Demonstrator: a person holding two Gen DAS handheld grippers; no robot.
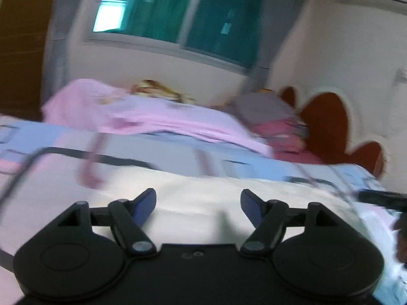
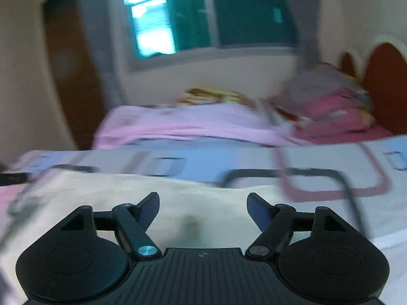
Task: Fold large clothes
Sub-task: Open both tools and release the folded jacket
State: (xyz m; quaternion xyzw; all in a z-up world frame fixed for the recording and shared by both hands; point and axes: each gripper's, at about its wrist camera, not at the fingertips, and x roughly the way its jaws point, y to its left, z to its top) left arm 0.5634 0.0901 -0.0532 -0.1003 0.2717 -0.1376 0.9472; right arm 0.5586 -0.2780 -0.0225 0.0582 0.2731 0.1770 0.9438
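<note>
A: Jaws on both wide apart. Left hand-held gripper (image 1: 198, 204) has nothing between its blue pads (image 1: 145, 204); same for the right hand-held gripper (image 2: 203, 207).

B: Where's the garment?

A: White garment (image 2: 203, 203) lies flat on the bed (image 2: 396, 203), spread right under both grippers, its far edge running across the patterned sheet (image 1: 229, 162). Neither gripper touches it, going by the frames. Both views are motion-blurred.

B: Why flat like that?

A: My guess is a fold was laid down, so the cloth rests there while the hands are free for the next grab.

B: Other stuff?

A: Pink blanket (image 1: 178, 119) heaped farther back, stacked folded clothes (image 2: 335, 111) by the headboard (image 1: 328, 127), probably kept apart from the working area. Window (image 1: 178, 12) behind.
</note>
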